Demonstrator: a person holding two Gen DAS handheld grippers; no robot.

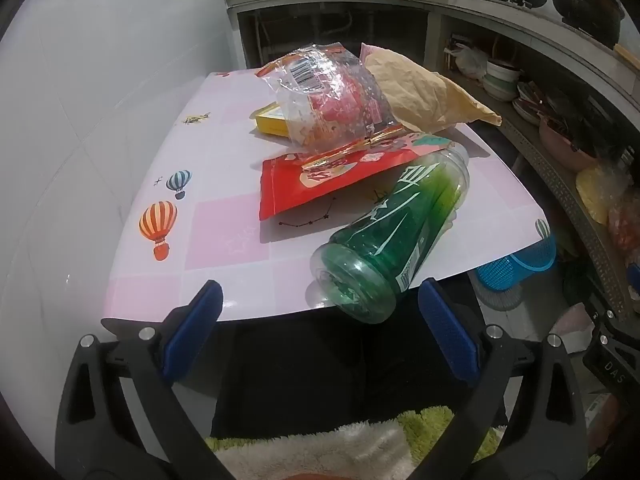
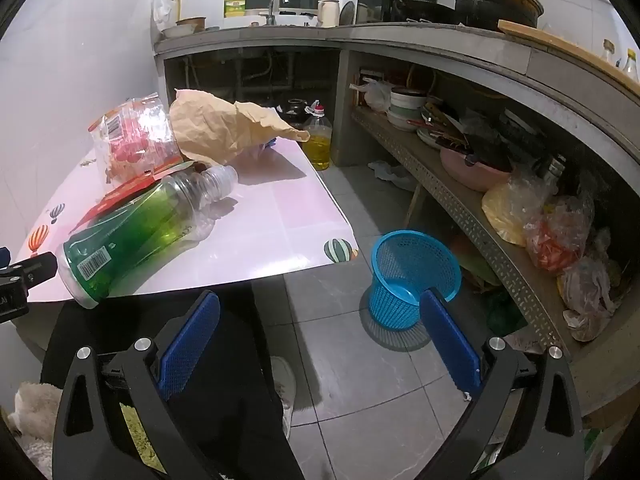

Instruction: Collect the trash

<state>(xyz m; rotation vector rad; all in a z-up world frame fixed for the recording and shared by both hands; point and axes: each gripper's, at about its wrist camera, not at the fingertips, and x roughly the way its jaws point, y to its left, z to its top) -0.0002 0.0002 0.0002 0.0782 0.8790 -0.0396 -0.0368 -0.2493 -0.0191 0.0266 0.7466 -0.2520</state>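
An empty green plastic bottle [image 1: 394, 228] lies on its side on the pink table [image 1: 208, 232], its base over the near edge; it also shows in the right wrist view [image 2: 136, 232]. A red snack bag [image 1: 320, 184], a clear crumpled wrapper [image 1: 328, 96], a brown paper bag [image 1: 424, 88] and a yellow box [image 1: 272, 120] lie behind it. My left gripper [image 1: 320, 316] is open and empty, just short of the bottle's base. My right gripper [image 2: 320, 328] is open and empty over the floor, near a blue mesh basket [image 2: 412, 276].
A concrete counter with a shelf of bowls and plastic bags [image 2: 520, 208] runs along the right. An oil jug [image 2: 318, 140] stands on the floor behind the table. A white wall [image 1: 80, 100] is at the table's left. The floor is grey tile [image 2: 360, 380].
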